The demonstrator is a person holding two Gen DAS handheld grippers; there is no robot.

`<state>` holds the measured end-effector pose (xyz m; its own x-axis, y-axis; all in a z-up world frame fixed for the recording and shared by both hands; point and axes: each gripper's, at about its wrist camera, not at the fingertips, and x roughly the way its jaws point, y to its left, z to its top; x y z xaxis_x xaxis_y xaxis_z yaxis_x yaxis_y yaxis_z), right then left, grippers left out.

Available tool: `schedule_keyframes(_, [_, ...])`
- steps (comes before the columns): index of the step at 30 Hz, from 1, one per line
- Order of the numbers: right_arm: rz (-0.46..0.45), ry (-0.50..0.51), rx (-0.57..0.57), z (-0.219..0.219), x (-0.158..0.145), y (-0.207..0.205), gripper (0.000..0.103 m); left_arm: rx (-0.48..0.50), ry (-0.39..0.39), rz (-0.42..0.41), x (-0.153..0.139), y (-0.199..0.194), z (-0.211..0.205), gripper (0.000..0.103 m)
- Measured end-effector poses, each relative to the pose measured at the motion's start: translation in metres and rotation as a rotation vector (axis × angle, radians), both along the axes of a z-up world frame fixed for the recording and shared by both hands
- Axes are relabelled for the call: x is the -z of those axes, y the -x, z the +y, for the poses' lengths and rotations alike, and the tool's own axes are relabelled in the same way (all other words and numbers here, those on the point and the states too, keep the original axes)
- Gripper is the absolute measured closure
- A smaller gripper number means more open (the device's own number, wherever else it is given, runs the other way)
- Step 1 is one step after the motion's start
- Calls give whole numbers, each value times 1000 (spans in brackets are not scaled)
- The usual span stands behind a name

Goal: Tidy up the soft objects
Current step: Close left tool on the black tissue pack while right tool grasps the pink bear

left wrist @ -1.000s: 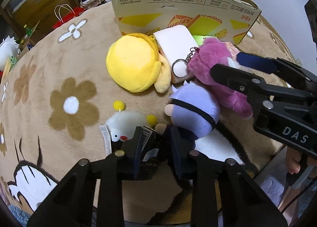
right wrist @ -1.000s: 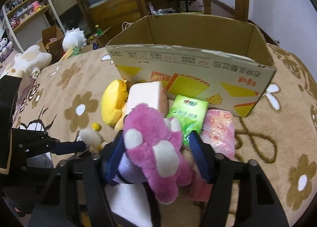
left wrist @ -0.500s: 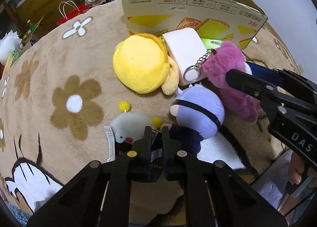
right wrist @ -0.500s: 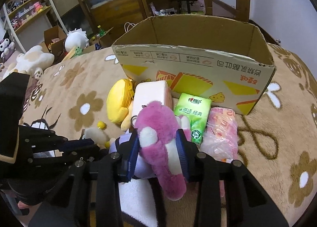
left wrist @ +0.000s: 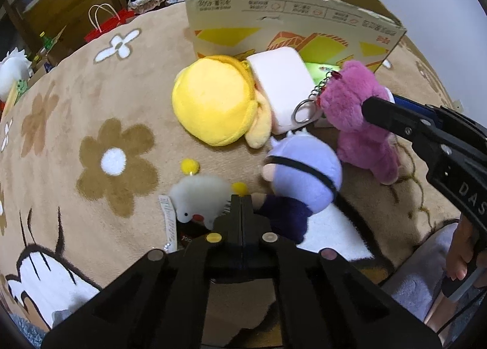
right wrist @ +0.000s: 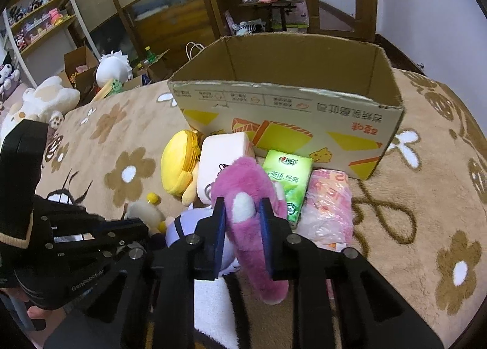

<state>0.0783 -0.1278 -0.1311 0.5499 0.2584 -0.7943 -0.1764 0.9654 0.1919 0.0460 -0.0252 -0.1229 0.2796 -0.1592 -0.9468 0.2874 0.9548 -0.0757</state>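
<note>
My right gripper [right wrist: 242, 210] is shut on a pink plush bear [right wrist: 243, 197], squeezing its body; the bear also shows in the left wrist view [left wrist: 362, 123] with its keyring. My left gripper [left wrist: 242, 201] is shut, its fingertips pressed together between a small white plush [left wrist: 197, 197] and a purple-headed doll [left wrist: 304, 169]; whether they pinch anything is hidden. A yellow plush [left wrist: 213, 105] and a white pillow-like plush [left wrist: 280, 81] lie by the open cardboard box [right wrist: 289, 105].
A green tissue pack [right wrist: 287, 178] and a pink plastic pack [right wrist: 328, 206] lie in front of the box. All rest on a brown flowered blanket [right wrist: 121, 136]. Shelves, boxes and other plush toys stand beyond the bed's edge.
Both grippers have closed: the left from open around the doll's lower part to fully shut, the right from wide open around the pink bear to squeezing it.
</note>
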Motion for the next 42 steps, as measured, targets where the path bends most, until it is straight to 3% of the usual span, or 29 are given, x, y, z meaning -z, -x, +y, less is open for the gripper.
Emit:
schedule_keyframes(6, [3, -11, 8, -3, -1, 2, 84, 3, -4, 21, 3, 2, -3, 103])
schedule_keyframes(10, [7, -17, 2, -4, -1, 3, 84, -8, 9, 48, 5, 0, 0, 96])
schedule_keyframes(18, [14, -26, -5, -1, -1, 2, 84, 8, -65, 129, 24, 2, -2, 90])
schedule_keyframes(22, [15, -27, -9, -2, -1, 2, 84, 12, -36, 159, 25, 1, -2, 75])
schedule_keyframes(27, [18, -26, -15, -1, -1, 0, 84, 24, -37, 172, 28, 4, -3, 66])
schedule_keyframes(30, [18, -25, -14, -1, -1, 0, 84, 36, -25, 192, 33, 5, -6, 52])
schedule_keyframes(42, [20, -9, -25, 3, 1, 0, 84, 49, -41, 203, 47, -2, -5, 50])
